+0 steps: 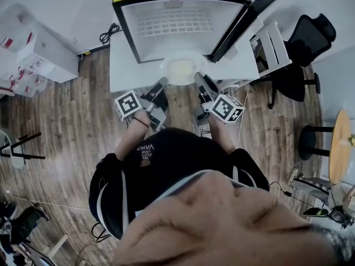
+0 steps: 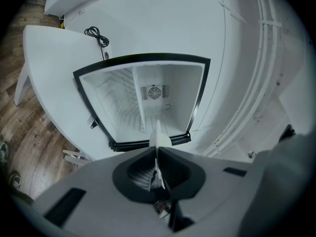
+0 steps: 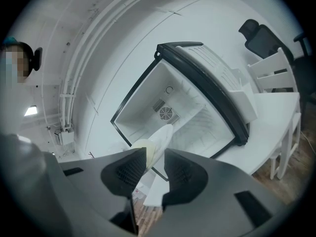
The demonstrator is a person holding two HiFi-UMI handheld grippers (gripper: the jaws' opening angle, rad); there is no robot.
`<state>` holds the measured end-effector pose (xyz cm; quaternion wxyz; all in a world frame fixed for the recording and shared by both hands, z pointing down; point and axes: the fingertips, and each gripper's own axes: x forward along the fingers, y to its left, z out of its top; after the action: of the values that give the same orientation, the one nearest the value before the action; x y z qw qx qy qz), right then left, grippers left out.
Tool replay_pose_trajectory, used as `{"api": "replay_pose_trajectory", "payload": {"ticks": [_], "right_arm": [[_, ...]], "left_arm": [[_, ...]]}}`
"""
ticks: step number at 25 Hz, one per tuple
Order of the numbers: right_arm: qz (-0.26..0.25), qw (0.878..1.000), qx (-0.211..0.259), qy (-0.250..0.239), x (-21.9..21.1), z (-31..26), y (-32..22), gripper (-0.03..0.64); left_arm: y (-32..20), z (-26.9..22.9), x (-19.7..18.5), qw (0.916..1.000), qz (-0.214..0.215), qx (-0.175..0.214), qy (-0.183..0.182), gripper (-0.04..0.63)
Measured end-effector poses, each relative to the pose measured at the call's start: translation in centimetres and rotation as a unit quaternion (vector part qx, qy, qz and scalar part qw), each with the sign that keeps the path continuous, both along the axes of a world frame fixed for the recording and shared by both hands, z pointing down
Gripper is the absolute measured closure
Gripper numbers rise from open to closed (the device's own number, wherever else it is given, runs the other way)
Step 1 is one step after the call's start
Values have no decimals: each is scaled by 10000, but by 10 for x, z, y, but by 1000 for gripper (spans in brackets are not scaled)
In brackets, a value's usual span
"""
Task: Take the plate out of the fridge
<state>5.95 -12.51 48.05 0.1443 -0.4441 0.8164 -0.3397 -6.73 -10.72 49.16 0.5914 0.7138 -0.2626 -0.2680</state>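
Note:
The pale round plate [image 1: 180, 71] hangs just in front of the open mini fridge [image 1: 126, 32], above the front of the white table [image 1: 119, 65]. My left gripper [image 1: 164, 81] is shut on the plate's left rim; in the left gripper view the plate [image 2: 159, 141] runs edge-on between the jaws of the gripper [image 2: 158, 154]. My right gripper [image 1: 197, 76] holds the opposite rim. In the right gripper view the plate [image 3: 157, 143] sits tilted between the jaws of the gripper [image 3: 155, 159]. Both grippers point level at the fridge [image 2: 148, 102], whose inside looks bare [image 3: 168, 98].
The fridge door [image 1: 244, 21] stands swung open to the right. A white rack [image 1: 272, 46] and a black office chair [image 1: 302, 43] stand beyond it. A black cable [image 1: 109, 35] lies on the table at the left. White boxes [image 1: 39, 49] sit on the wooden floor at far left.

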Motion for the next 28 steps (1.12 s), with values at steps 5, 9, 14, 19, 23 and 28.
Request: {"api": "replay_pose_trajectory", "payload": {"ticks": [5,9,14,19,23,28], "right_arm": [[-53,10000,3,16,5,-1,8,495],[-110,9999,8,34,8,0,14,495],[-177,9998,-15,12,13,2,21,495],[-263,9996,-35,-10,18,3,25,495],[-350,9994,-40,-10,19,6,27,495],[-426,9991,-37,-9,19,7,29,495]], "left_arm": [[8,0,5,10000,-55,14,-23,565],[15,-1,9,10000,-92,14,1,565],[24,2,14,9999,-161,-3,-48,565],[31,3,19,9997,-235,-17,-55,565],[35,7,20,9994,-318,-61,-94,565],[39,7,21,9990,-418,-58,-114,565]]}}
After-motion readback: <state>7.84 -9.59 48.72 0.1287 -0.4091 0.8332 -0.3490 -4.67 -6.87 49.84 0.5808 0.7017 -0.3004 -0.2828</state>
